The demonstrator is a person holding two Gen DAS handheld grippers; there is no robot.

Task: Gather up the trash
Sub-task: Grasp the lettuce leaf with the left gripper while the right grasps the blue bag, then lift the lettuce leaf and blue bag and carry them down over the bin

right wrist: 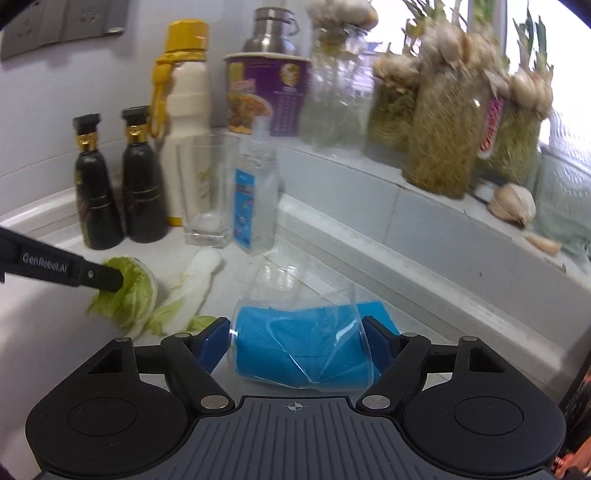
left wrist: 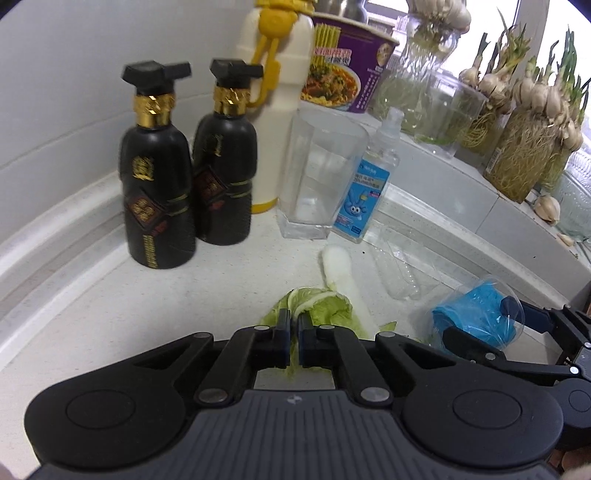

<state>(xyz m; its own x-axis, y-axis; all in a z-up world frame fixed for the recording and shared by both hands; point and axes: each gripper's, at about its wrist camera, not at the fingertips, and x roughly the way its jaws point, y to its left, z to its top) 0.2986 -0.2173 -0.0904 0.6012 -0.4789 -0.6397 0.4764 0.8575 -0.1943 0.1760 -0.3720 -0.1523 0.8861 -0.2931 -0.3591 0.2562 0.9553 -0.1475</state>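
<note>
Steel flask top (right wrist: pixel 271 31) is showing only in our right view. Cabbage leaf (left wrist: pixel 325 308) is lying on the counter (left wrist: pixel 110 314), pinched in our closed left gripper (left wrist: pixel 293 325); our right gripper (right wrist: pixel 295 343), jaws wide, is straddling the clear cup (right wrist: pixel 299 347) stuffed with blue plastic, both pads touching it

Lower part of cabbage leaf (left wrist: pixel 325 310) hidden behind the left gripper's (left wrist: pixel 293 325) body. Steel flask (right wrist: pixel 271 31) behind the noodle cup (right wrist: pixel 266 92): only shoulder and cap visible. Garlic jars (right wrist: pixel 443 122) on the ledge (right wrist: pixel 369 206) blurred, tops cut by the frame edge. Label print on the spray bottle (right wrist: pixel 255 195) too smeared to read. Near side of clear cup with blue paper (right wrist: pixel 303 347) hidden by the right gripper's (right wrist: pixel 299 343) body.
</note>
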